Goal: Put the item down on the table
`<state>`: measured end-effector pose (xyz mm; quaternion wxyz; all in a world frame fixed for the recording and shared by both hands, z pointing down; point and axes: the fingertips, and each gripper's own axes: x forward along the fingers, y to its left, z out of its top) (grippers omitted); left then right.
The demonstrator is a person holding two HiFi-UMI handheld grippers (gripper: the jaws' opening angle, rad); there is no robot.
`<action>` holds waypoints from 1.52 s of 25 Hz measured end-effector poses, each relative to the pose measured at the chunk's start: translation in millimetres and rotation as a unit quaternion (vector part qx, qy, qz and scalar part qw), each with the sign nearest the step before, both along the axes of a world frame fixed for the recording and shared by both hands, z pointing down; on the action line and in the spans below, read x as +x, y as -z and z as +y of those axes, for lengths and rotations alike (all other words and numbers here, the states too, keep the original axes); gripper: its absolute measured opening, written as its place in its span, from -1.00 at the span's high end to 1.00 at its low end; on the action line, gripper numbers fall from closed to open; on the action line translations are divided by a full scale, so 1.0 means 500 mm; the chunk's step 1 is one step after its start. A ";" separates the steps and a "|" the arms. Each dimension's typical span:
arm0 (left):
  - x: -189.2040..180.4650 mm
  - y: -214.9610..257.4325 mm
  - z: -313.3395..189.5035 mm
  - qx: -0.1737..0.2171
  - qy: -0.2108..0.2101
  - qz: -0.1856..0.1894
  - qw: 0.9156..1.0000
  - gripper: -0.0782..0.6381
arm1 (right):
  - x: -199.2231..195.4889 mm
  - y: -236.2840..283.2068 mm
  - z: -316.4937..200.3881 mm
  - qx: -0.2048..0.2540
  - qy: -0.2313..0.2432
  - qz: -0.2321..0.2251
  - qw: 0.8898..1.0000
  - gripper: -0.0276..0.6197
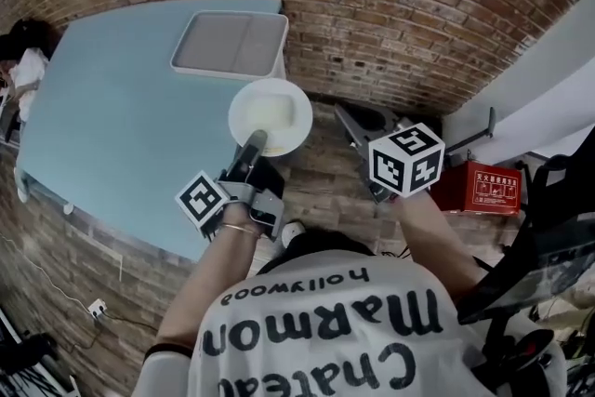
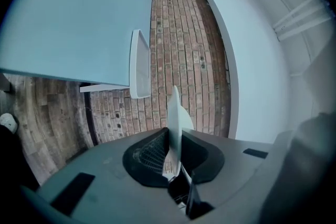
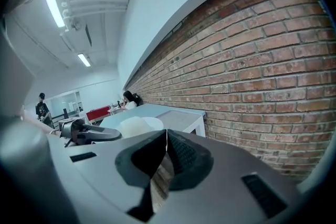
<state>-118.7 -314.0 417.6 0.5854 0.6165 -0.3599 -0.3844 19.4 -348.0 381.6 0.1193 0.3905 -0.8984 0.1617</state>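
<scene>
The white plate was at the tip of my left hand-held gripper, its rim clamped between the two closed jaws. In the left gripper view I saw the plate only edge-on, a thin pale sliver rising from between the pads, so its face was hidden there. From the head view it hung close to the near corner of the pale blue desk, just on my side of the grey tray lying on that desk. It seemed to overlap the desk's edge, with brick floor below most of it, though I could not tell whether any part was truly over the desktop.

My right hand-held gripper was closed on nothing, its jaws meeting with only a hairline seam between them. It pointed at the brick wall, well apart from the plate. In the head view its marker cube covered most of it.
</scene>
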 end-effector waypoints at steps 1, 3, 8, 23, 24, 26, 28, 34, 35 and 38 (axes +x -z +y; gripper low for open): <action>-0.007 -0.001 -0.010 0.000 -0.006 0.001 1.000 0.70 | -0.009 0.001 -0.010 0.000 -0.004 0.001 1.000 0.89; -0.022 -0.005 -0.029 -0.002 -0.018 0.003 1.000 0.70 | -0.032 0.004 -0.029 0.002 -0.011 0.003 1.000 0.89; -0.056 -0.032 -0.074 -0.018 -0.032 0.009 0.999 0.70 | -0.073 -0.005 -0.068 0.000 -0.023 0.009 1.000 0.89; -0.085 -0.071 -0.174 -0.029 -0.030 0.028 0.999 0.70 | -0.130 -0.052 -0.139 -0.014 0.002 0.047 0.999 0.89; -0.085 -0.073 -0.180 -0.030 -0.028 0.030 0.999 0.70 | -0.133 -0.057 -0.146 -0.016 0.007 0.047 0.999 0.89; -0.087 -0.078 -0.195 -0.032 -0.023 0.029 0.999 0.70 | -0.141 -0.062 -0.162 -0.018 0.020 0.047 0.999 0.89; -0.091 -0.082 -0.214 -0.034 -0.019 0.020 0.999 0.70 | -0.150 -0.063 -0.182 -0.017 0.035 0.051 0.998 0.89; -0.100 -0.098 -0.275 -0.043 0.022 0.025 0.999 0.70 | -0.150 -0.068 -0.245 -0.011 0.071 0.072 0.995 0.89; -0.098 -0.102 -0.284 -0.046 0.027 0.028 0.998 0.70 | -0.146 -0.070 -0.255 -0.014 0.074 0.073 0.995 0.89; -0.092 -0.118 -0.311 -0.055 0.040 0.033 0.997 0.70 | -0.136 -0.076 -0.284 -0.024 0.082 0.070 0.994 0.89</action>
